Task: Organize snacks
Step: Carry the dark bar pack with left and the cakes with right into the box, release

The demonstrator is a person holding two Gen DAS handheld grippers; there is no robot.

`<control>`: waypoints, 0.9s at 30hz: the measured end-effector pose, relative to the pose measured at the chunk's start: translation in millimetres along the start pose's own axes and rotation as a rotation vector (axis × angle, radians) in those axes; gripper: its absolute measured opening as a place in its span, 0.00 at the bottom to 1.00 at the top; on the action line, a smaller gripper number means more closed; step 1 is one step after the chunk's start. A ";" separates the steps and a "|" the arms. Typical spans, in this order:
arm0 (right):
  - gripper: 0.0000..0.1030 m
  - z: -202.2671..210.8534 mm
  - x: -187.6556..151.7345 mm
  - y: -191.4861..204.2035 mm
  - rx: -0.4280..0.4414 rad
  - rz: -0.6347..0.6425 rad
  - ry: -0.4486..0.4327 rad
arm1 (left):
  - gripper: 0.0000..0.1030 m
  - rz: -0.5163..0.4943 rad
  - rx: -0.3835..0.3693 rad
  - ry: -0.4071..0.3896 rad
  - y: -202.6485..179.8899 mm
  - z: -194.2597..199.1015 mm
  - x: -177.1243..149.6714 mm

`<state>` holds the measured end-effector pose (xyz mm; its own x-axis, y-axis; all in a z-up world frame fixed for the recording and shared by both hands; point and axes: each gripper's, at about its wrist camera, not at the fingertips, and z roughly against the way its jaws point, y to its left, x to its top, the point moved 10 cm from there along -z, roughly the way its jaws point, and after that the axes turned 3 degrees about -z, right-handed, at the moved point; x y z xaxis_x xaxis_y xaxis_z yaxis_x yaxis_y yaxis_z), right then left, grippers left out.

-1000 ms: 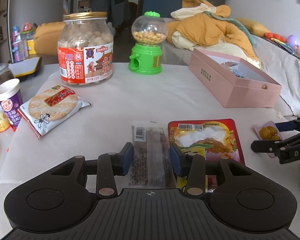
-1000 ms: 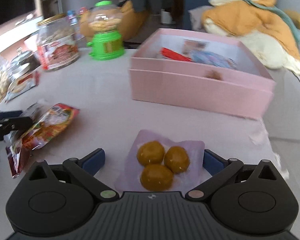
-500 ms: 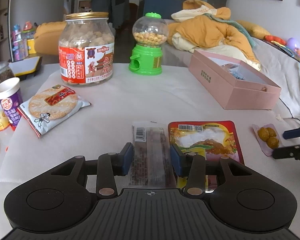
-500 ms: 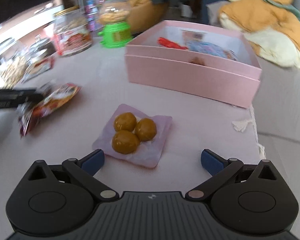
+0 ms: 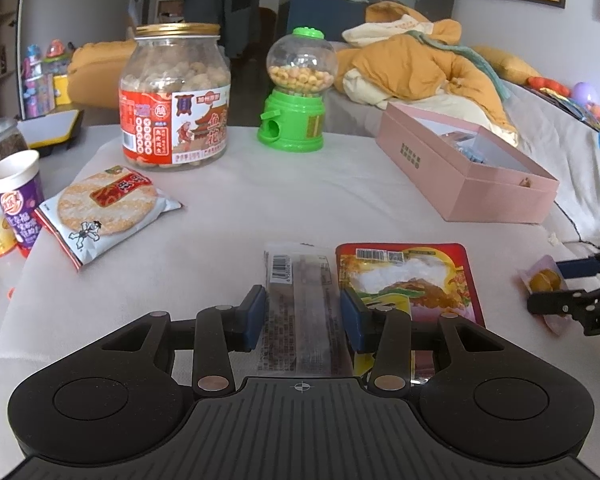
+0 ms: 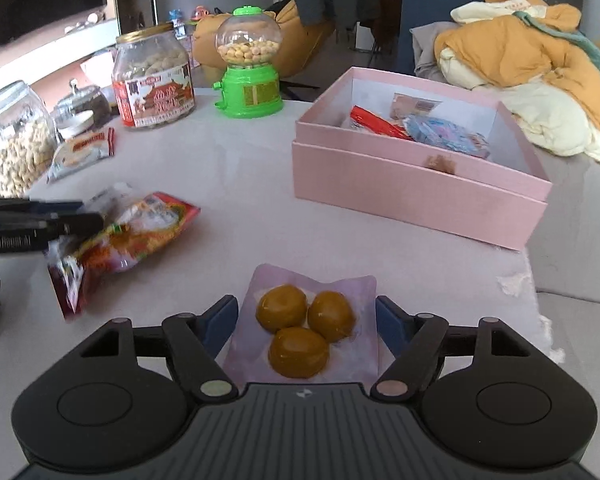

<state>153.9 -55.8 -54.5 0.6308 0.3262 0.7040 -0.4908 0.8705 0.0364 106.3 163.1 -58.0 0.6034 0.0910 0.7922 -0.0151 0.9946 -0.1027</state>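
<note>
My left gripper is shut on a long clear snack packet that lies on the white tablecloth, touching a red pouch. My right gripper has its jaws closing. Its pads press both sides of a pale pink packet holding three brown balls, and the packet's far edge buckles. In the left wrist view that packet sits at the far right between the right gripper's fingers. The open pink box with several snacks inside stands beyond the right gripper.
A big jar of nuts and a green candy dispenser stand at the back. A rice cracker packet and a purple paper cup sit at the left. Glass jars line the left edge. A sofa with bedding lies behind.
The right gripper drew back from the pink packet, then came forward over it again, and its wide jaws narrowed onto the packet's sides. The left gripper and its clear packet stayed still.
</note>
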 end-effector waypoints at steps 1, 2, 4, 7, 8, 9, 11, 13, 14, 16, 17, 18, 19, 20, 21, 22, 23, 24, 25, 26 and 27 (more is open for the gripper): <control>0.72 -0.6 -1.0 -2.3 -0.017 -0.001 0.002 | 0.43 -0.001 0.000 0.001 0.0 -0.1 0.3; 0.72 -0.9 -2.8 -5.8 -0.027 -0.011 0.006 | 0.41 0.000 0.004 0.001 0.8 -0.1 0.5; 0.72 0.7 -4.5 -13.3 -0.032 -0.049 0.008 | 0.39 0.008 0.003 0.000 2.3 0.2 1.2; 0.72 9.5 -4.6 -22.6 -0.035 -0.080 -0.020 | 0.38 0.025 0.001 0.002 4.0 -0.3 2.9; 0.72 14.9 -4.8 -25.9 -0.034 -0.091 -0.034 | 0.38 0.030 0.007 0.008 4.2 -0.7 3.8; 0.72 19.6 -4.7 -28.6 -0.031 -0.102 -0.046 | 0.38 0.033 0.018 0.014 4.1 -0.9 5.6; 0.72 29.4 -5.4 -34.6 -0.019 -0.125 -0.072 | 0.38 0.037 0.050 0.006 2.7 3.8 15.0; 0.72 37.6 -7.9 -40.0 -0.013 -0.135 -0.089 | 0.38 0.039 0.060 -0.042 -2.8 15.0 33.9; 0.72 41.1 -9.4 -42.1 -0.014 -0.134 -0.096 | 0.38 0.033 0.052 -0.073 -9.3 21.4 48.2; 0.72 48.5 -12.6 -45.9 -0.019 -0.122 -0.114 | 0.38 0.001 0.009 -0.119 -31.5 30.0 80.8; 0.72 50.6 -13.5 -46.7 -0.019 -0.117 -0.121 | 0.38 -0.018 -0.007 -0.136 -43.1 31.5 94.7; 0.73 52.1 -14.4 -47.6 -0.018 -0.116 -0.126 | 0.38 -0.040 -0.029 -0.154 -58.7 31.7 111.4; 0.73 53.0 -14.9 -48.2 -0.016 -0.120 -0.128 | 0.38 -0.054 -0.054 -0.167 -72.7 29.9 124.5; 0.73 53.5 -15.6 -49.5 -0.011 -0.128 -0.130 | 0.38 -0.063 -0.084 -0.178 -88.3 25.5 138.7; 0.73 53.4 -16.0 -50.2 -0.005 -0.135 -0.131 | 0.38 -0.079 -0.109 -0.189 -104.8 18.5 153.2; 0.73 52.6 -16.3 -50.7 -0.002 -0.141 -0.130 | 0.38 -0.105 -0.127 -0.200 -121.6 9.9 167.1; 0.73 51.9 -17.1 -50.5 0.000 -0.143 -0.129 | 0.39 -0.127 -0.144 -0.212 -136.6 1.5 178.7; 0.73 50.4 -17.5 -50.5 0.000 -0.141 -0.125 | 0.39 -0.133 -0.165 -0.221 -149.9 -6.9 188.9; 0.73 48.9 -17.8 -49.8 -0.002 -0.137 -0.121 | 0.40 -0.112 -0.201 -0.223 -162.7 -18.3 199.7; 0.73 47.6 -18.6 -48.7 -0.006 -0.131 -0.118 | 0.41 -0.061 -0.240 -0.218 -171.5 -30.4 206.0; 0.73 46.4 -18.7 -48.2 -0.010 -0.123 -0.116 | 0.45 -0.006 -0.274 -0.204 -177.6 -45.2 207.3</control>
<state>137.9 -120.9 -36.5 0.6117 0.1727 0.7721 -0.4076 0.9052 0.1205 270.1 3.1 97.3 0.4307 0.1210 0.8943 0.2194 0.9472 -0.2338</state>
